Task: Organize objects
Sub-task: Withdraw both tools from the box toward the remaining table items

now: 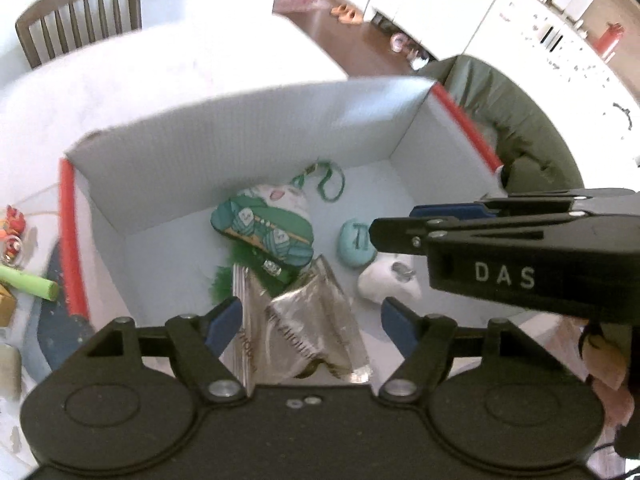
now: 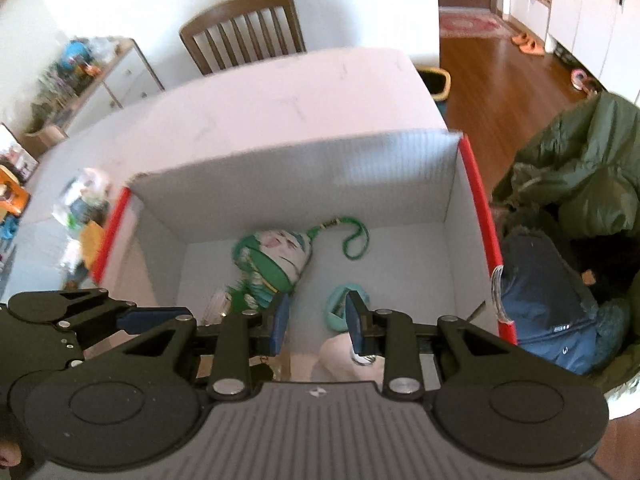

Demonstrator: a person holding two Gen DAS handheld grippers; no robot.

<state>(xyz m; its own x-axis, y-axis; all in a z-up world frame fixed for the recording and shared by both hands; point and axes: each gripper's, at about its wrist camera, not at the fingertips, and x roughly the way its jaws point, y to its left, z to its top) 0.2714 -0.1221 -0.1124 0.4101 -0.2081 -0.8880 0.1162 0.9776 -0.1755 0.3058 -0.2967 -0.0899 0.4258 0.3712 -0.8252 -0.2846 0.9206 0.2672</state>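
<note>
My left tongs (image 1: 310, 322) hang spread wide over the near edge of the white corrugated box with red-taped corners (image 1: 256, 128), nothing between the blue pads (image 1: 224, 322). Just past them, inside the box, lies a crinkled silver foil packet (image 1: 304, 328), its near end running under the tongs' body. My right tongs (image 2: 316, 322) reach in from the right side, blue pads (image 2: 354, 322) parted with a clear gap and gripping nothing; in the left view they appear as a black arm (image 1: 520, 264) lettered DAS crossing above the box's right wall.

Under the right tongs on the box floor sits a white rounded lump with a grey mark (image 1: 390, 282), and just beyond it a pale turquoise oval stone with dark lettering (image 1: 354, 242). To the left of those, a green fluffy tuft (image 1: 232, 284) pokes from beneath a green-and-teal fabric pouch printed with yarn balls (image 1: 266, 230), which lies on a white patterned pouch (image 1: 284, 196). A green cord loop (image 1: 330, 180) trails from it toward the far wall.

Outside the box, on the white counter (image 2: 280, 92) at left, lie a lime green stick (image 1: 28, 282) and blurred small items. To the right is a dark olive padded jacket (image 2: 580, 168); at the far end stands a brown wooden slatted chair (image 2: 244, 32).
</note>
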